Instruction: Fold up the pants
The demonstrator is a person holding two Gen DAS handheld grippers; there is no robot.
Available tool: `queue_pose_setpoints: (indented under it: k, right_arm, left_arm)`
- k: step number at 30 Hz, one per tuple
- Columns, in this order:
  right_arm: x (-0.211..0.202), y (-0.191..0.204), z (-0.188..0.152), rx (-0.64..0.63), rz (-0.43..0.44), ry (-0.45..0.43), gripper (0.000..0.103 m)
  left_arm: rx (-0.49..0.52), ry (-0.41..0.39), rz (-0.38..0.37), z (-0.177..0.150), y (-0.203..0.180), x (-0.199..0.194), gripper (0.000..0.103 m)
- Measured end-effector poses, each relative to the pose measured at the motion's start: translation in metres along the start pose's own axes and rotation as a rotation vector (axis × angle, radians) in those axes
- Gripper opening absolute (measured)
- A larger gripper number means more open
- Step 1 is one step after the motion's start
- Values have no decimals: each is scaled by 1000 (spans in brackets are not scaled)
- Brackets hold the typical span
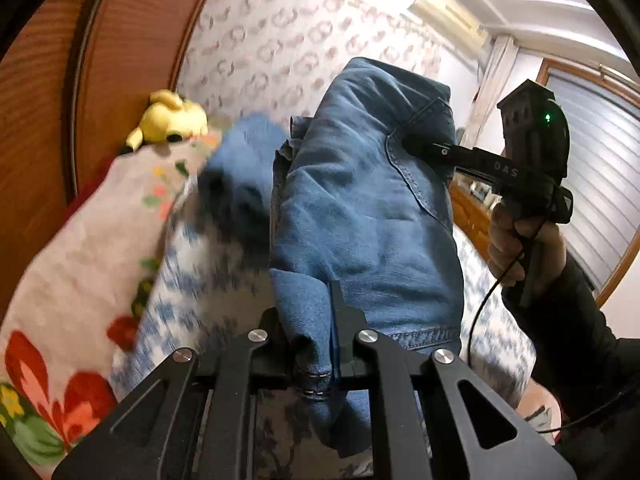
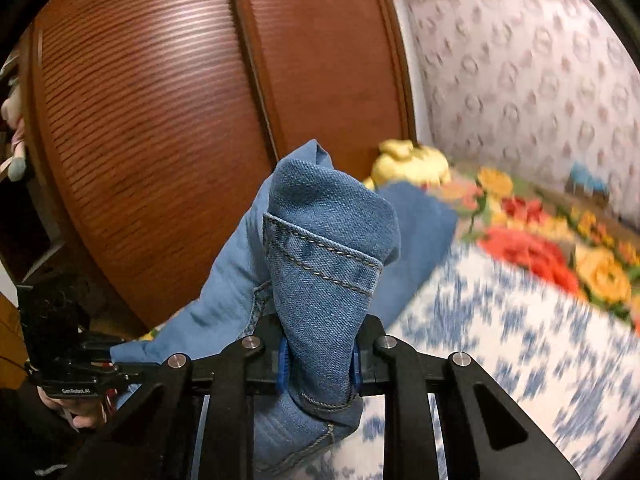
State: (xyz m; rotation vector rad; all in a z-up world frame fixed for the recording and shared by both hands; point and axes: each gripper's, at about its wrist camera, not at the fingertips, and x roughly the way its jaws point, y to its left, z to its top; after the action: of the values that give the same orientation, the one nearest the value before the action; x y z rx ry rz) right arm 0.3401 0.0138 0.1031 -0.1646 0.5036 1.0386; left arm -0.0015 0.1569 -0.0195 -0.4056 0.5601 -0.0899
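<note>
Blue denim pants [image 1: 360,208] hang lifted above the bed, bunched between both grippers. In the left wrist view my left gripper [image 1: 316,344] is shut on a stitched edge of the denim at the bottom centre. To the right, a hand holds my right gripper [image 1: 412,146], whose fingers pinch the pants higher up near a seam. In the right wrist view my right gripper [image 2: 319,360] is shut on a thick fold of the pants [image 2: 320,272], with blue pads pressing both sides. At the lower left, my left gripper [image 2: 120,364] grips the far end of the fabric.
Under the pants lies a bed with a blue-and-white sheet [image 2: 500,340] and a floral blanket [image 1: 80,260]. A yellow plush toy [image 1: 168,120] sits by the wooden wardrobe [image 2: 160,120]. On the right are an air conditioner [image 1: 448,16] and window blinds [image 1: 600,180].
</note>
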Motion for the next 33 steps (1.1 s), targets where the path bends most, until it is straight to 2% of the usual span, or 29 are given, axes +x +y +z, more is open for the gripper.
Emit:
queue_pose_setpoints:
  k: [5, 9, 15, 19, 22, 24, 27, 28, 31, 33]
  right_arm:
    - [-2, 9, 48, -65, 13, -66, 23]
    - [2, 5, 73, -78, 23, -115, 23]
    - [37, -24, 93, -61, 7, -139, 23]
    - [87, -55, 92, 8, -18, -78, 23]
    - [128, -79, 81, 41, -61, -2, 24]
    - [164, -98, 65, 73, -82, 74, 26]
    - [210, -122, 42, 125, -144, 217, 37]
    - [215, -124, 38, 128, -156, 226, 46]
    - [211, -125, 40, 111, -189, 189, 62]
    - [197, -115, 46, 95, -235, 149, 64]
  left_arm:
    - [41, -89, 20, 42, 3, -24, 13]
    - [62, -141, 33, 71, 10, -27, 13]
    - [81, -179, 54, 114, 27, 0, 13]
    - [67, -115, 78, 127, 41, 47, 13]
    - [71, -39, 119, 121, 52, 94, 13]
    - [69, 5, 141, 115, 58, 115, 13]
    - [60, 69, 188, 102, 69, 141, 14]
    - [64, 64, 198, 100, 70, 142, 14]
    - [54, 65, 197, 98, 71, 139, 14]
    - [49, 70, 200, 96, 71, 139, 14]
